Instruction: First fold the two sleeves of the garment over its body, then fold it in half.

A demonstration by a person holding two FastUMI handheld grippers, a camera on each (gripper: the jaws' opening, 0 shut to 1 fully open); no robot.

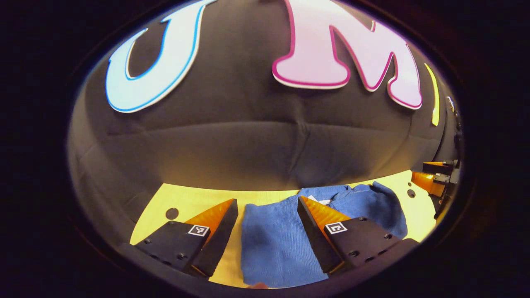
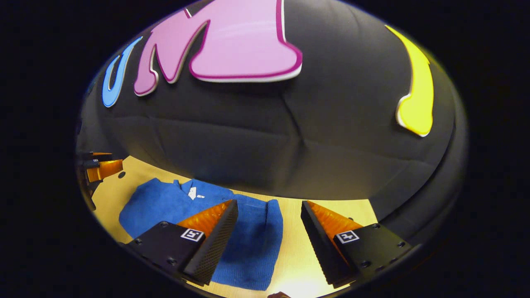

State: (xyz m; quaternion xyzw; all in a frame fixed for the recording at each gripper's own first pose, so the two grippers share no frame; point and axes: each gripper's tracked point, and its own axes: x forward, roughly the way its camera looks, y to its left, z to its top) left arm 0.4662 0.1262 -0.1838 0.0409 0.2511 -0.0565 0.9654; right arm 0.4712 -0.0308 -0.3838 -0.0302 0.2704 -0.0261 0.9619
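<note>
Blue garment [image 1: 277, 240] is spread on the desk [image 1: 194, 203] beneath both hand-held grippers, left [image 1: 268, 207] and right [image 2: 269, 209], each spread wide, nothing grasped.

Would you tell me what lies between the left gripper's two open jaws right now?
In the left gripper view, the blue garment on the yellow table.

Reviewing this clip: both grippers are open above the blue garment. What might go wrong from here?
1. The blue garment lies bunched with rumpled folds near its collar; a pinch there may catch several layers at once.
2. The right gripper straddles the garment's edge and bare table, so its grasp may slip off.
3. The left gripper hangs over the cloth's middle; pulling there may drag the whole garment.
</note>
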